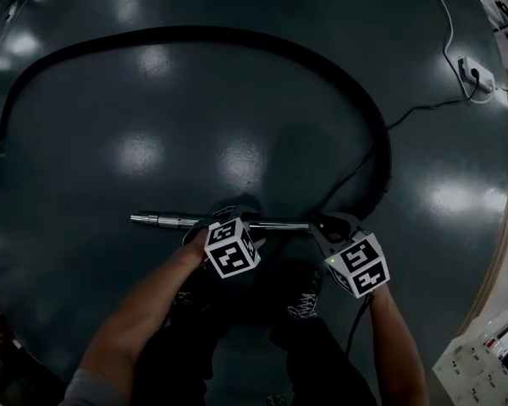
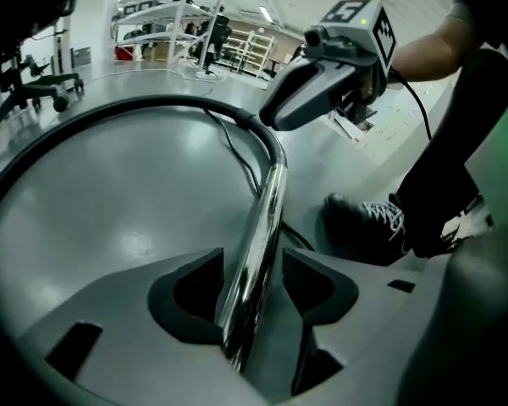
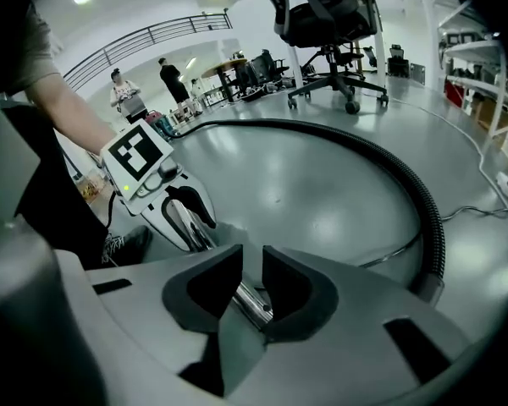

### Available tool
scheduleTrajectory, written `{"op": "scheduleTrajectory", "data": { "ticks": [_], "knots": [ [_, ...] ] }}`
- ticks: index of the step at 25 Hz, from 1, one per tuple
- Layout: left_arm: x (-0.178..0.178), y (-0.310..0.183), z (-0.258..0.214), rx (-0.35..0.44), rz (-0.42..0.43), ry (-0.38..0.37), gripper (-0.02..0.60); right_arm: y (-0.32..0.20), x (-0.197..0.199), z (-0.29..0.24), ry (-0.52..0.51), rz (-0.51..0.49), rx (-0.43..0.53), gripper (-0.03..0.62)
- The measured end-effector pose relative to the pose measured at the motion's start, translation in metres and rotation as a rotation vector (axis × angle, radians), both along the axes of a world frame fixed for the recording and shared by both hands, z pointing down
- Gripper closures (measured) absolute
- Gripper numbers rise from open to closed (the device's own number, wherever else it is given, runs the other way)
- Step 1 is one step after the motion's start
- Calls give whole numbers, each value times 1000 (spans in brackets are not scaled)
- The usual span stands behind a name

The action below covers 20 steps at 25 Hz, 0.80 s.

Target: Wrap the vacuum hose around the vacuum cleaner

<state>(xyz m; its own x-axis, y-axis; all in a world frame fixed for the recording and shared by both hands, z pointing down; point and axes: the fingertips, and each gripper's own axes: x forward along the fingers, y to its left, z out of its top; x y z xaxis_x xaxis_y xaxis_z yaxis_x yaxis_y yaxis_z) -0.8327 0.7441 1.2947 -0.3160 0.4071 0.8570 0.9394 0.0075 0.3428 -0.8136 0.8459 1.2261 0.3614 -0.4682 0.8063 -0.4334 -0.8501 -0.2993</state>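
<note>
1. metal tube (image 1: 173, 221): chromed, part of a vacuum cleaner, lying crosswise on the dark glossy floor (image 1: 152, 142), just in front of the person's shoes (image 1: 305, 301). All places below are given from this tube.

2. hose (image 1: 195, 34): black, ribbed. It joins the tube at its right end, sweeps away beyond the tube in one wide loop, and comes round far to the tube's left. It lies flat on the floor, unwound.

3. left tongs (image 2: 252, 260): at the tube's middle, pointing steeply down. The jaws are well apart and astride the tube, with a gap on one side, so there is no grip.

4. right tongs (image 3: 252, 256): at the tube's right end, where the hose begins. The jaws are only narrowly parted, with the tube in the slot between the pads. They seem not to clamp it, though the slot is dark.

5. power strip (image 1: 477, 74): white, well beyond the tube's right end. A white cable (image 1: 447, 24) runs farther off, and a thin dark cord (image 1: 415, 115) leads back towards the hose.

6. office chair (image 3: 330, 24): black, wheeled, far beyond the loop.
</note>
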Motion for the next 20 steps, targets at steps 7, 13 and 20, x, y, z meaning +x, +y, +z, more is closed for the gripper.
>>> {"op": "scheduleTrajectory", "data": {
  "ticks": [7, 13, 20],
  "knots": [
    [-23, 10, 44, 84, 189, 42, 373, 15, -21, 6, -27, 97, 39, 537],
    [-22, 8, 49, 153, 262, 85, 382, 25, -28, -29, -6, 183, 71, 537],
    [-28, 5, 32, 253, 349, 6, 400, 50, -53, -72, -33, 298, 88, 537]
  ]
}}
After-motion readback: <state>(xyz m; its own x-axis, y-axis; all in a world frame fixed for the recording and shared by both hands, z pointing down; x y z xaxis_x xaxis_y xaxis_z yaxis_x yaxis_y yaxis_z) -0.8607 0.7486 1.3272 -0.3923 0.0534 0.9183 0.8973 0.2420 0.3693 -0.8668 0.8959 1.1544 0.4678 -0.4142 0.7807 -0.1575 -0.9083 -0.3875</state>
